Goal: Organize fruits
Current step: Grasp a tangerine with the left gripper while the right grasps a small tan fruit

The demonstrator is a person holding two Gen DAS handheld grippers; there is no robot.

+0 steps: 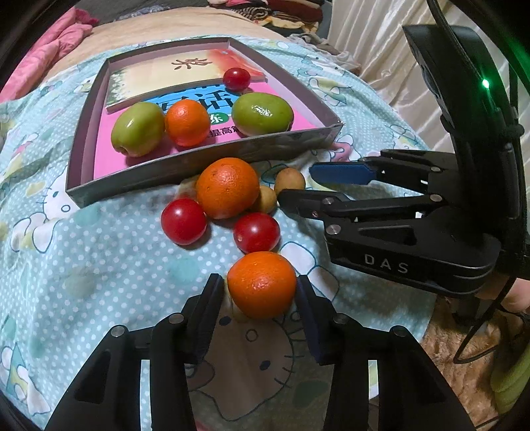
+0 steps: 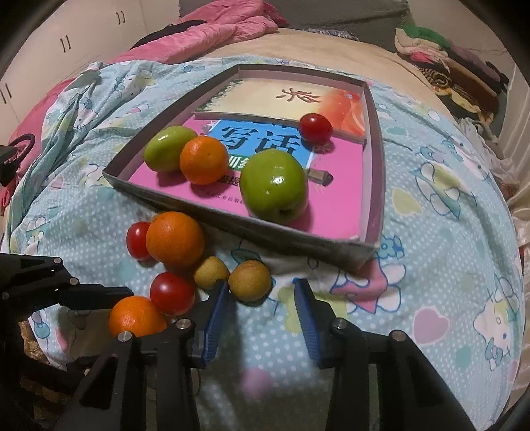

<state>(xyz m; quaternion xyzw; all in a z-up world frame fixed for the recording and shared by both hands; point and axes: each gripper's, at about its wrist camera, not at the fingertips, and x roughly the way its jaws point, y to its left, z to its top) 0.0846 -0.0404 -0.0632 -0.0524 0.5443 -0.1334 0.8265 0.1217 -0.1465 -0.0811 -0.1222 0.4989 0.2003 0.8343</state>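
A shallow grey box (image 1: 198, 165) (image 2: 372, 212) lies on the blanket and holds two green fruits (image 1: 137, 129) (image 1: 261, 114), an orange (image 1: 187, 122) and a cherry tomato (image 1: 236, 79). In front of it lie a large orange (image 1: 227, 187), two tomatoes (image 1: 184, 221) (image 1: 256, 232) and two small brown fruits (image 2: 249, 280) (image 2: 211, 272). My left gripper (image 1: 260, 291) has its pads on both sides of a near orange (image 1: 261, 285). My right gripper (image 2: 261, 291) is open, with one brown fruit just in front of its left pad.
Two books (image 2: 281, 99) line the box floor. The fruits lie on a light blue cartoon-print blanket (image 2: 447, 265) on a bed. Pink bedding (image 2: 215, 30) and piled clothes (image 2: 457, 66) lie at the back. A curtain (image 1: 381, 39) hangs at the right.
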